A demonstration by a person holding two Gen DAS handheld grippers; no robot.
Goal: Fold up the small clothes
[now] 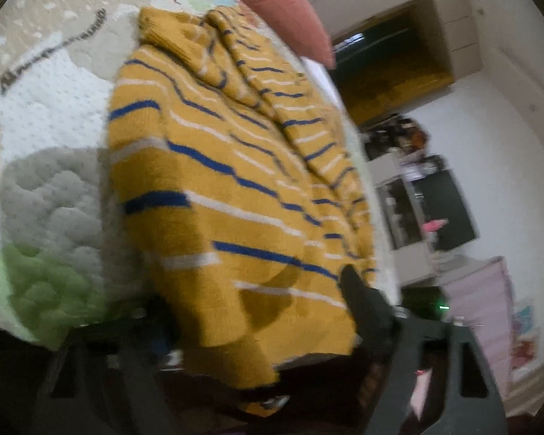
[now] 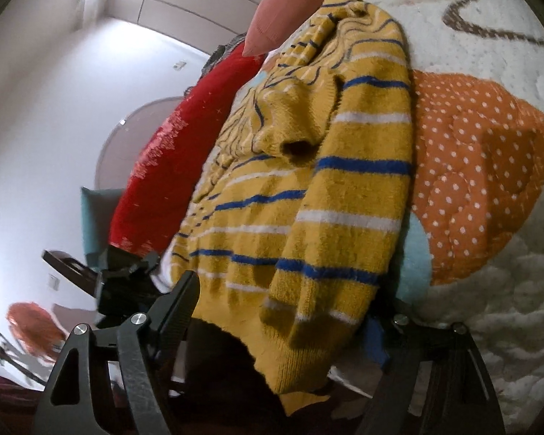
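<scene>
A mustard-yellow knitted sweater with blue and white stripes (image 1: 214, 188) lies spread on the quilted bedspread (image 1: 47, 116), its hem hanging slightly over the near edge of the bed. One sleeve (image 2: 348, 217) is folded across the body, and its cuff rests down by the hem.

The left gripper (image 1: 257, 330) sits at that hem. Its right finger (image 1: 366, 311) lies on top of the knit near the corner, while the other is hidden under or behind the fabric, so I cannot tell whether it is actually pinching the sweater.

The right gripper (image 2: 290, 311) straddles the hem and the folded cuff. Its left finger (image 2: 177, 304) stands at the sweater's edge; the opposite one is mostly lost behind the sleeve. The jaws look spread wide, with the cloth between them but no clear squeeze on it.

Beyond the sweater, a salmon-pink cushion (image 2: 290, 3) rests at the far end of the bed, and a red knitted garment (image 2: 174, 152) lies alongside. The bedspread shows an orange patch with white dots (image 2: 482, 166).
</scene>
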